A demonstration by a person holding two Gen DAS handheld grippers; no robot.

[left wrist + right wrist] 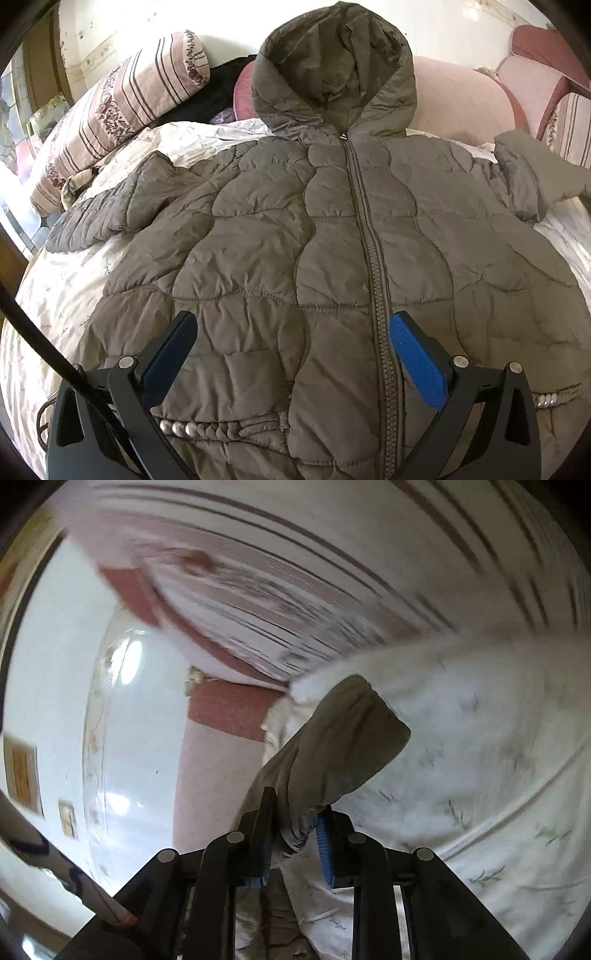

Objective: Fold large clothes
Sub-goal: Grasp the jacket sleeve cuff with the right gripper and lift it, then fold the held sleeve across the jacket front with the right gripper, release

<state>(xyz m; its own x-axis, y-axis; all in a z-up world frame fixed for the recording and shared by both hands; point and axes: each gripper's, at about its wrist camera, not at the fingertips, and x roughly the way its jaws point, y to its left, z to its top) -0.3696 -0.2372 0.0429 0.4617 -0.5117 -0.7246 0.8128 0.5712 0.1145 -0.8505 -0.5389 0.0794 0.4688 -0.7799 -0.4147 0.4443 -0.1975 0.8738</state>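
White bedding (66, 295) covers the bed, with striped pillows (122, 107) at its head. Your grey padded jacket (280, 229) lies flat on it, zipped, hood up. Your left gripper (293, 332) hangs over its hem, fingers apart and empty. Your right gripper (295, 819) is clamped on the jacket's sleeve cuff (347, 738).

Bed (55, 295) covered by a white sheet (498, 775) with faint leaf print. Striped floral pillow (122, 103) lay at its upper left, dark cloth (207, 96) beside it. Pink padded headboard (458, 99) ran behind, striped cushion (570, 125) at far right. White wall (229, 26) was stained and brightly lit. Window (14, 122) at left edge. In the right wrist view, blurred: pale wall (48, 664), two small frames (22, 775).
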